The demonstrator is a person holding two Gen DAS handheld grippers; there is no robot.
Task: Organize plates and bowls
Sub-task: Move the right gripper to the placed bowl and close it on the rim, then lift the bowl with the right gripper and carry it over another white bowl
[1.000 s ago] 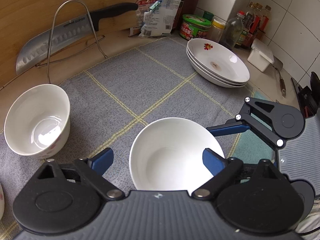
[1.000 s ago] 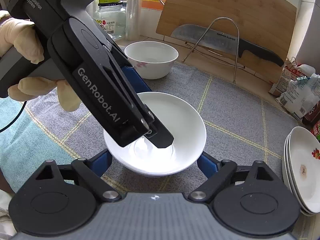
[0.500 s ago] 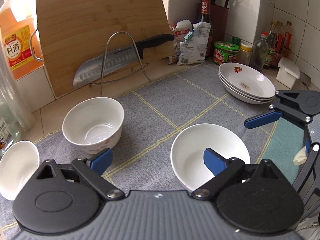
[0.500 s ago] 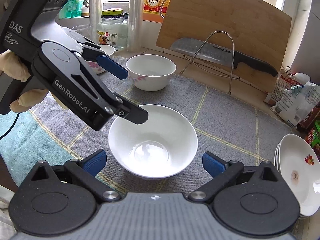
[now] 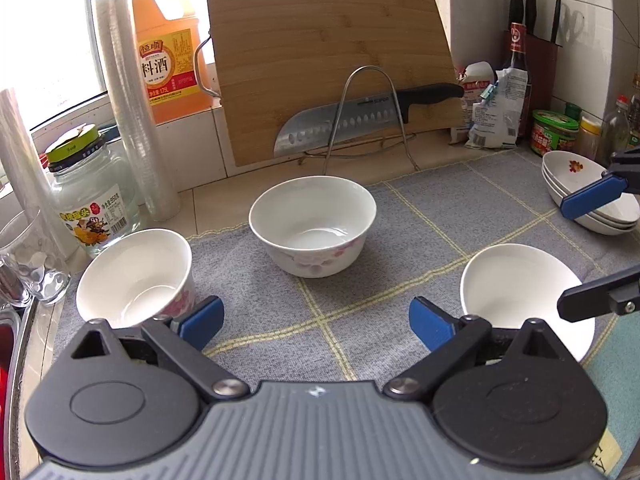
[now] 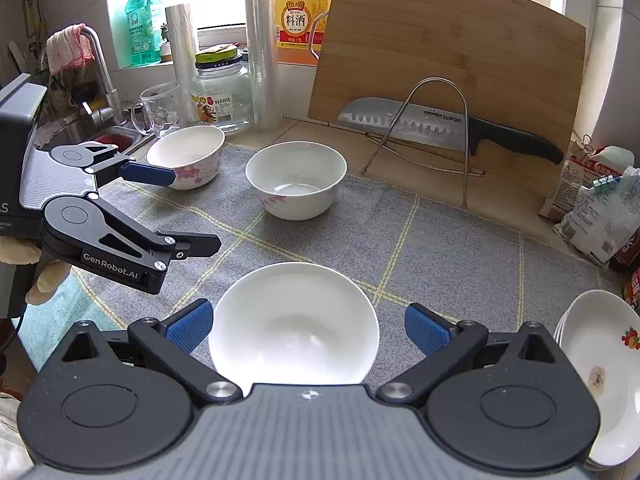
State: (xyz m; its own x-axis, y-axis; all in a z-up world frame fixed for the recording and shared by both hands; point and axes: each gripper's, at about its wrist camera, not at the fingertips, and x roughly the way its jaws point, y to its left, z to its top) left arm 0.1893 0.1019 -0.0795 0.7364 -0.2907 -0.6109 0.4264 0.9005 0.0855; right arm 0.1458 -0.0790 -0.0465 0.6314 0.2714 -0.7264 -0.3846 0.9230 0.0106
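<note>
The left gripper point(image 5: 314, 322) is opening, nothing in it; the right gripper point(image 6: 306, 330) is wide around the plain bowl point(image 6: 294, 324) on the mat point(image 6: 440, 248). Close gently on its rim

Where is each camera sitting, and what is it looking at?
Left wrist view: on the left hand-held gripper, facing the floral bowl and cutting board.
Right wrist view: on the right hand-held gripper, over the plain white bowl; a gloved hand shows.
Both show each other's gripper, the bowls and the knife.
</note>
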